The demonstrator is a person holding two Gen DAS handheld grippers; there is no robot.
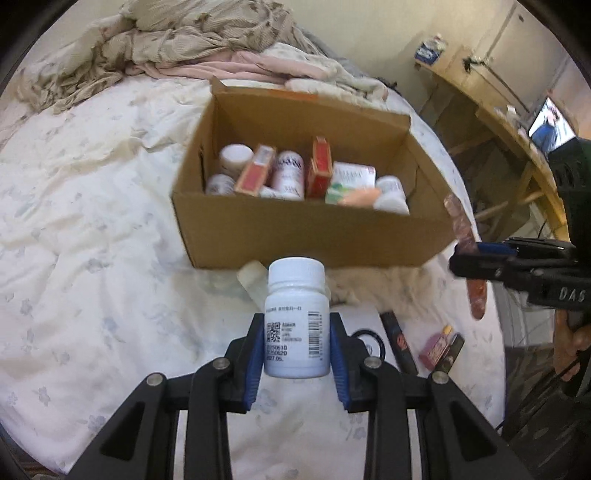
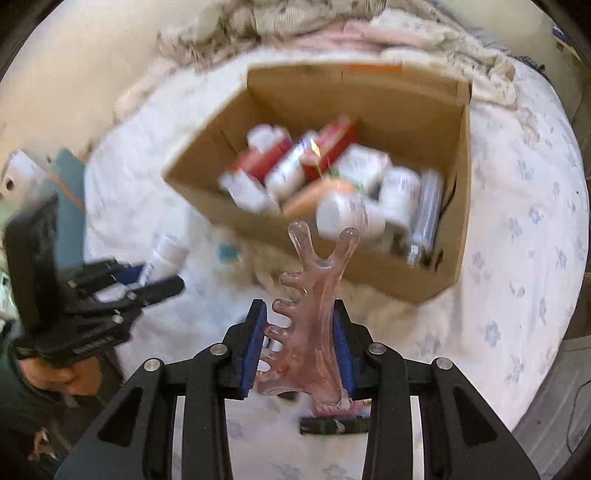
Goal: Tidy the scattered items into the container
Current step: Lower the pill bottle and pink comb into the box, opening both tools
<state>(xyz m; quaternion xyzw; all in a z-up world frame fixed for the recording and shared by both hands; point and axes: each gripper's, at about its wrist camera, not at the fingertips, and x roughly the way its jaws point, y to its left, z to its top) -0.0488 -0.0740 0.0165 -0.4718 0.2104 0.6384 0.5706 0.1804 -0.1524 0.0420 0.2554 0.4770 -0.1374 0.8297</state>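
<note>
Meanwhile the left gripper (image 1: 297, 343) had its jaws clamped on a white bottle (image 1: 296, 317), the right gripper (image 2: 300, 347) on a pink comb (image 2: 314, 317), near the cardboard box (image 1: 295, 229).

Bed (image 1: 92, 221) covered by a white quilt with a faint pale-blue flower print. Crumpled beige blanket (image 1: 177, 40) and pink cloth (image 1: 236, 64) heaped at its far end. Wooden bench (image 1: 517, 122) along the cream wall (image 1: 369, 33), with a lit screen (image 1: 552, 123) beside it.
</note>
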